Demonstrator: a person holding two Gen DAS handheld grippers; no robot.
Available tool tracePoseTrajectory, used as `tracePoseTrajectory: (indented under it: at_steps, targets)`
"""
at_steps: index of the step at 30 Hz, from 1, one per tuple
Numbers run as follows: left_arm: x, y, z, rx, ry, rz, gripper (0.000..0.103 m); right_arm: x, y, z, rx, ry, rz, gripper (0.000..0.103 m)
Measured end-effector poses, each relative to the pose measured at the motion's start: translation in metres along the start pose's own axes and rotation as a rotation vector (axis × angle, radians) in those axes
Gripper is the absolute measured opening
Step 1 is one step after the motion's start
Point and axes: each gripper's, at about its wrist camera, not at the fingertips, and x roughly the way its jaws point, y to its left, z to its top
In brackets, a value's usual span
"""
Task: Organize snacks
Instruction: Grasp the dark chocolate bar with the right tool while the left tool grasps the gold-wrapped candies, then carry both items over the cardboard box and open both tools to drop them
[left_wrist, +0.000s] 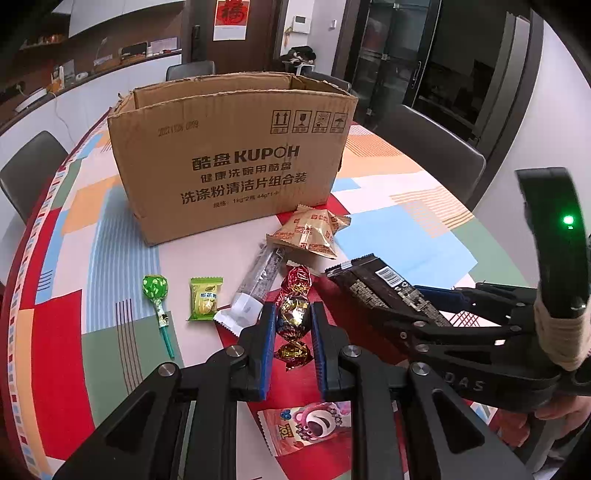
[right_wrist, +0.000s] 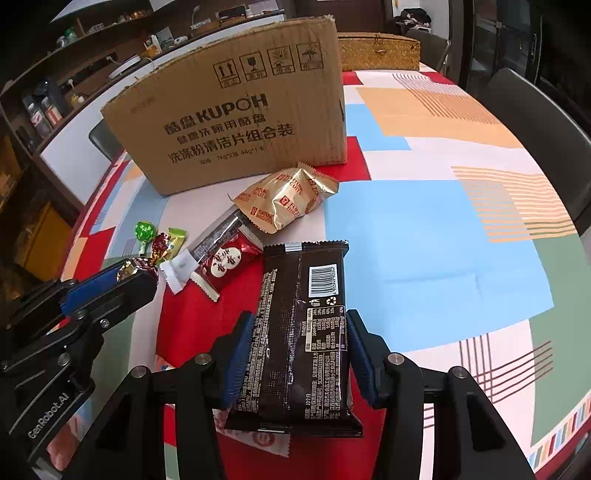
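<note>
The left wrist view looks down on the left gripper (left_wrist: 293, 321), whose jaws are closed on a foil-wrapped candy (left_wrist: 292, 315), red and gold, twisted at both ends and pinched between the blue pads. Only this view shows the inside rim of the open cardboard box (left_wrist: 236, 155) at the far side of the desk (left_wrist: 406, 229), a pink cartoon-bear packet (left_wrist: 314, 428) lying near under the jaws, and the full stick of the green lollipop (left_wrist: 157, 295) to the left. Beside the lollipop lies a small green-yellow candy packet (left_wrist: 205, 298), then a long clear-wrapped bar (left_wrist: 258, 284).

The right wrist view alone shows the printed back of the dark chocolate packet (right_wrist: 303, 332), with barcode and nutrition table. The right gripper (right_wrist: 299, 354) has its jaws closed against the packet's two long edges; no earlier look is on hand to compare. This view also reveals a red packet with white circles (right_wrist: 225, 266) lying beside the clear bar, and a woven basket (right_wrist: 378, 50) behind the box on the right.

A gold biscuit packet (right_wrist: 286, 197) lies just in front of the box in both views.

Both grippers tilt steeply down toward the desk, side by side, the right one's fingers crossing the right of the left view, with part of a hand (left_wrist: 561, 410) on its handle.
</note>
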Motion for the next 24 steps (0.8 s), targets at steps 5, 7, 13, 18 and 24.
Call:
tracePoseTrajectory:
  at_steps: [5,7,13,18,24]
  targets:
    - [-0.002,-0.006,0.002,0.003,-0.004,-0.006,0.020,-0.017,-0.004,-0.003,0.006,-0.028,0.004,0.050]
    - [-0.005,-0.009,0.004,0.010,-0.011,-0.008,0.020,-0.026,-0.005,-0.003,0.004,-0.050,-0.003,0.050]
    - [-0.018,-0.013,0.015,0.020,-0.047,0.000,0.020,-0.050,-0.004,0.005,-0.013,-0.129,0.005,0.050]
    - [-0.031,-0.013,0.032,0.027,-0.092,0.018,0.020,-0.065,-0.001,0.019,-0.028,-0.193,0.020,0.050]
    - [-0.045,-0.007,0.057,0.023,-0.152,0.061,0.020,-0.079,0.006,0.043,-0.044,-0.262,0.043,0.050]
